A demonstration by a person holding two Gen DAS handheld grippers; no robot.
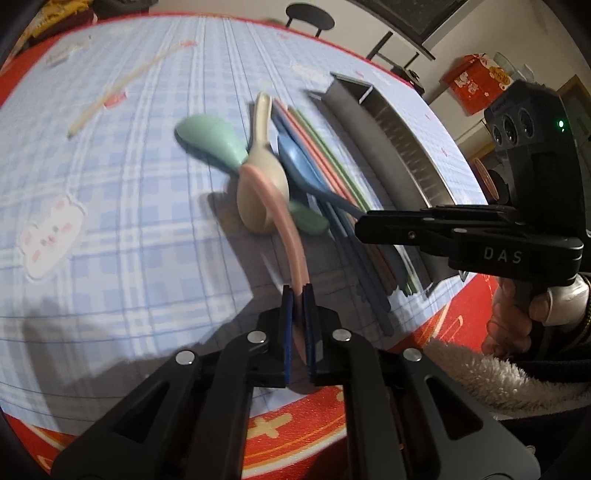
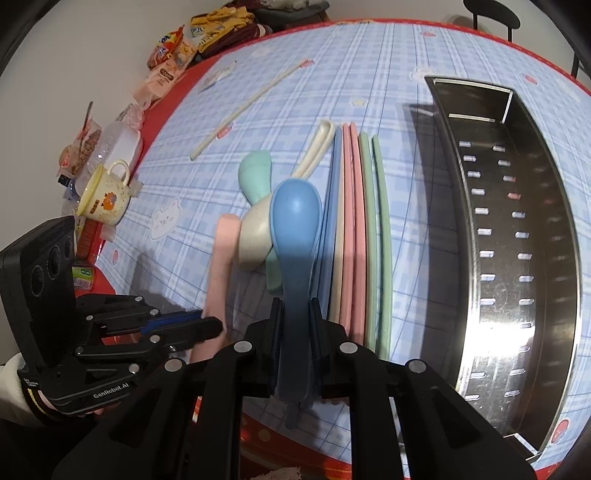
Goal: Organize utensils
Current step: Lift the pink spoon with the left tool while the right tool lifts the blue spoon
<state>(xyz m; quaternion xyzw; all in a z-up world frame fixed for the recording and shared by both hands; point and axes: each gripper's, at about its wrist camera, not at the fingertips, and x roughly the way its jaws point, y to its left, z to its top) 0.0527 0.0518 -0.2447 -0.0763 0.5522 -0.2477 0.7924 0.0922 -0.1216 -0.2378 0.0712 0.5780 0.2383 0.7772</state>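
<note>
In the left wrist view my left gripper point(image 1: 298, 291) is shut on the handle of a pink spoon point(image 1: 275, 206), whose bowl lies among a cream spoon point(image 1: 258, 192) and a green spoon point(image 1: 210, 138). My right gripper point(image 2: 295, 304) is shut on the handle of a blue spoon point(image 2: 295, 214), which lies over the cream spoon point(image 2: 255, 236) and the green spoon point(image 2: 255, 173). Several coloured chopsticks point(image 2: 354, 221) lie side by side just right of the spoons. A long perforated metal tray point(image 2: 517, 221) stands to their right. The left gripper point(image 2: 214, 325) shows at the lower left, on the pink spoon point(image 2: 221, 254).
A lone cream chopstick point(image 2: 251, 99) lies far back on the blue checked tablecloth point(image 2: 184, 155). A yellow mug point(image 2: 105, 199) and snack packets point(image 2: 173, 48) crowd the table's left edge. A black chair point(image 1: 310, 16) stands beyond the far edge.
</note>
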